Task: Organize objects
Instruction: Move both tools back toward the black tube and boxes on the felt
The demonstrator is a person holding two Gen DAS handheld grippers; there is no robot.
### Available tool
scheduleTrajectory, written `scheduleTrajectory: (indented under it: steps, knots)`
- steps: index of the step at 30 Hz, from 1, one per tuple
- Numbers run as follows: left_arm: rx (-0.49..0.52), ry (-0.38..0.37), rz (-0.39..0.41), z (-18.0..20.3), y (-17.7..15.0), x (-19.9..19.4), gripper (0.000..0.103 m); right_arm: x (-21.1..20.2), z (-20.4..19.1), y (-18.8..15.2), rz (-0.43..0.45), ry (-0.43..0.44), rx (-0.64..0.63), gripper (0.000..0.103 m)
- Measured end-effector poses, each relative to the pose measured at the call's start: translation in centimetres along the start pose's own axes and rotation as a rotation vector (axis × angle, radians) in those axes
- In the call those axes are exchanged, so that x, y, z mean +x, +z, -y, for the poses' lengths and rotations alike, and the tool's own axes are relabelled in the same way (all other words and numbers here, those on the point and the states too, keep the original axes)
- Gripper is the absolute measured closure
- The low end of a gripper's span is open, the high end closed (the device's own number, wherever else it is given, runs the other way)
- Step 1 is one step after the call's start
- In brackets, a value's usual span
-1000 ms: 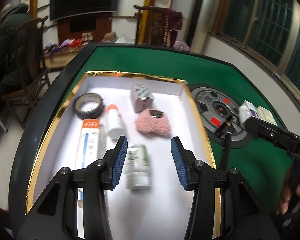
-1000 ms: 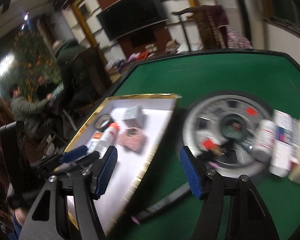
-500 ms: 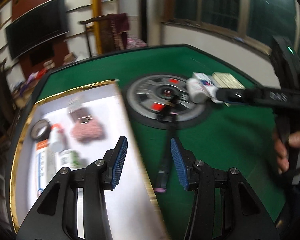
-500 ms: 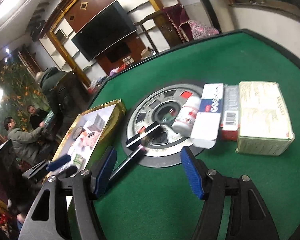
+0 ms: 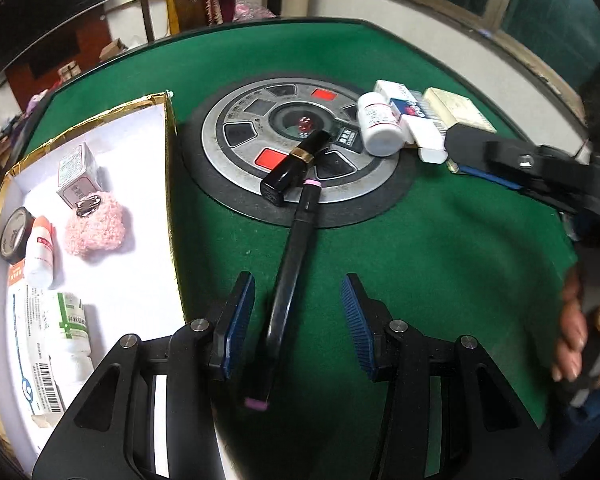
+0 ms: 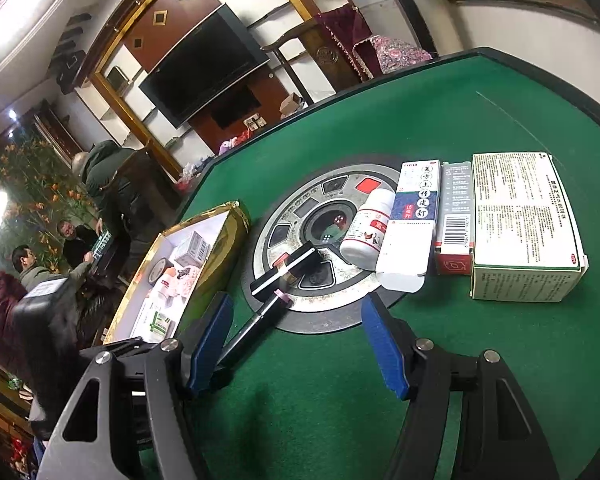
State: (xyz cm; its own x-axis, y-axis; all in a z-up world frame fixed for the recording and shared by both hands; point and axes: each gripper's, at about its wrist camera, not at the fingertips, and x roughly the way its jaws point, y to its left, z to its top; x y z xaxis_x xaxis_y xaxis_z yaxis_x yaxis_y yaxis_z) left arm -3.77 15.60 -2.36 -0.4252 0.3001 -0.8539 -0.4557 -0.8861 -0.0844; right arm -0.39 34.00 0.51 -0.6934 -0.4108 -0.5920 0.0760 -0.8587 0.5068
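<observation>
Black pen base hidden behind left gripper

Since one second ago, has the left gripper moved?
Yes. The left gripper moved right, off the white tray; it now hangs open over the long black pen on the green table.

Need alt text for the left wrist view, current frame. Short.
The open left gripper hovers over a long black pen lying on the green table, the pen between its blue pads but untouched. To the left, a gold-edged white tray holds bottles, a small box, tape and a pink fluffy pouch; the right gripper reaches in at right.
</observation>
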Motion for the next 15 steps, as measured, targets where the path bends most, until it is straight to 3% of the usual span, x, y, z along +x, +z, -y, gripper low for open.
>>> scheduleTrajectory:
  steps: [2,4,8,15]
  knots:
    - [0.005,-0.007,-0.017,0.8,-0.1,0.5,0.058,-0.2,0.1,0.1,0.010,-0.001,0.006,0.036]
    - [0.023,0.023,-0.018,2.0,-0.6,0.9,0.065,-0.4,0.3,0.2,0.015,-0.001,0.011,0.036]
    - [0.082,0.082,0.017,4.2,-1.7,0.8,0.067,-0.7,0.9,0.3,0.031,-0.009,0.037,0.036]
    - [0.080,0.117,0.032,4.1,-1.8,1.3,0.067,-0.3,1.1,1.5,0.054,-0.049,0.034,0.037]
